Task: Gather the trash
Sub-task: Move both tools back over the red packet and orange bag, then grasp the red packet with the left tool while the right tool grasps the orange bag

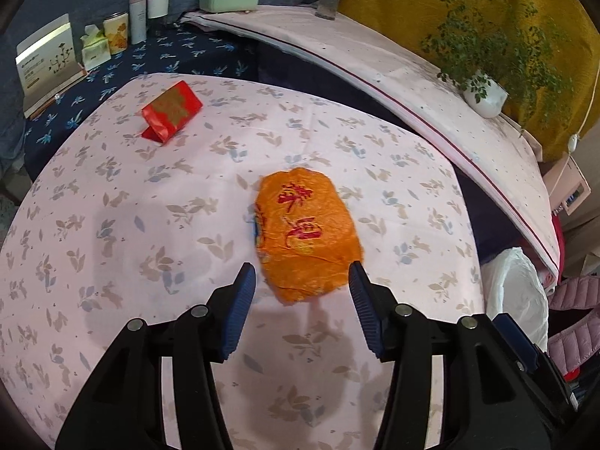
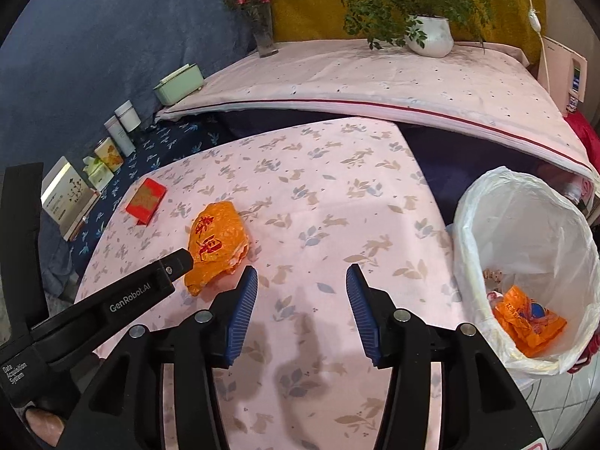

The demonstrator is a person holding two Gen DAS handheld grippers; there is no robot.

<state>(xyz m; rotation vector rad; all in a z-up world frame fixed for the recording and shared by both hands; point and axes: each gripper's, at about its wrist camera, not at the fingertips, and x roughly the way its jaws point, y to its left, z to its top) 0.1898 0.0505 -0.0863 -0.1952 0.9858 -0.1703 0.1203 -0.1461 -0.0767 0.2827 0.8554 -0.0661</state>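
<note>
— status of the tongs?
— left gripper (image 1: 302,275) stands agape with the near end of the orange wrapper (image 1: 305,232) between its jaws, unpinched. right gripper (image 2: 302,279) gapes too, empty, over bare cloth.
— where is the trash?
— the wrapper lies mid-table (image 1: 112,262); a red packet (image 1: 171,109) sits toward the far left corner. the lined bin (image 2: 525,262) stands off the right edge, one orange wrapper already inside.
— risk?
— thin, crinkled film: a shallow bite likely slips, or snags the cloth.
</note>
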